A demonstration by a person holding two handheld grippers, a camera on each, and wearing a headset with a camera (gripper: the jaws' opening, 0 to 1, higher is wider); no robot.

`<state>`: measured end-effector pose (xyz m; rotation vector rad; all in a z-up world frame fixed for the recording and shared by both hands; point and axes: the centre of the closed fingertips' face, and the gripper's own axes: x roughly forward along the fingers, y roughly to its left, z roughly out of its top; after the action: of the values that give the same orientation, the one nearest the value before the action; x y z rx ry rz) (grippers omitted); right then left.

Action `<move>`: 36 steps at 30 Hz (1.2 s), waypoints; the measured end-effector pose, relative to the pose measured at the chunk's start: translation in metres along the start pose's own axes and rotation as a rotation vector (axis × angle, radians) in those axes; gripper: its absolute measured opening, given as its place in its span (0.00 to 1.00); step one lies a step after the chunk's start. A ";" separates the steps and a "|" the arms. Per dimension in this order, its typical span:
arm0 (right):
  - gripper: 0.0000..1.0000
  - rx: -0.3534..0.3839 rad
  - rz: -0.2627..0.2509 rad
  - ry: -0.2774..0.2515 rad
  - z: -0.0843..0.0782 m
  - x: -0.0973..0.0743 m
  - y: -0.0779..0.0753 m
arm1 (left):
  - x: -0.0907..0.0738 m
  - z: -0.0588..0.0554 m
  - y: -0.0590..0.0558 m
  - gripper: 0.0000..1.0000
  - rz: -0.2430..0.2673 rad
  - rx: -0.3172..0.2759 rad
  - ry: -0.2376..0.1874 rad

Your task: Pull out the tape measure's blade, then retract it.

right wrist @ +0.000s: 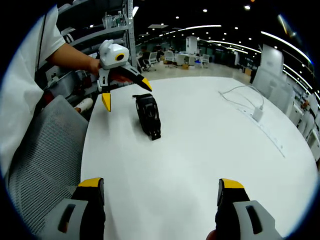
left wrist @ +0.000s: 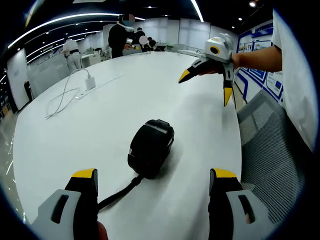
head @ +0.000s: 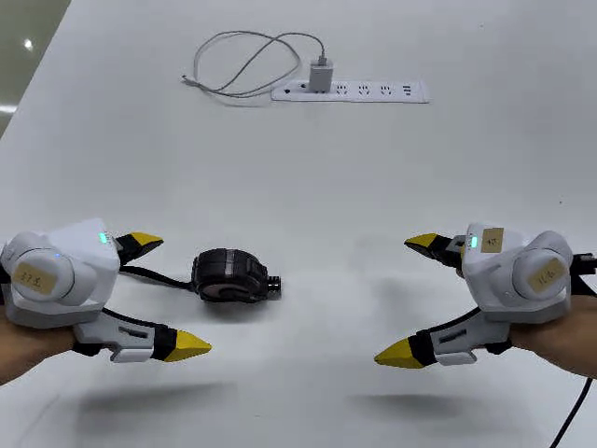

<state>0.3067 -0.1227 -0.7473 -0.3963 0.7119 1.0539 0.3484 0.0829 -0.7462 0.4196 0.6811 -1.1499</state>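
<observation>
Fingers (head: 189, 346) of the left gripper (head: 170, 294), black with pointed yellow tips, stand wide apart and hold nothing. Those of the right gripper (head: 406, 298) are likewise spread and empty. Between the two, nearer the left, a black rounded tape measure (head: 229, 275) lies on the smooth white bench (head: 308, 187), untouched. Its thin black strap (head: 149, 274) trails towards the left gripper. Further back lies a flat white power strip (head: 364, 91), carrying a white charger block (head: 321, 75) with a looped grey cable (head: 229, 91).
</observation>
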 end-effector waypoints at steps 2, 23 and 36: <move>0.92 0.001 0.008 -0.001 0.001 0.003 -0.001 | 0.003 0.001 0.000 0.89 -0.005 0.005 0.003; 0.88 -0.020 0.058 -0.010 0.016 0.023 -0.002 | 0.020 0.000 0.006 0.75 -0.071 0.058 0.049; 0.86 -0.031 0.083 -0.008 0.020 0.032 0.000 | 0.027 0.000 0.010 0.56 -0.079 0.093 0.062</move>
<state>0.3229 -0.0898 -0.7554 -0.3921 0.7107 1.1452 0.3646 0.0685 -0.7648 0.5126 0.7055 -1.2511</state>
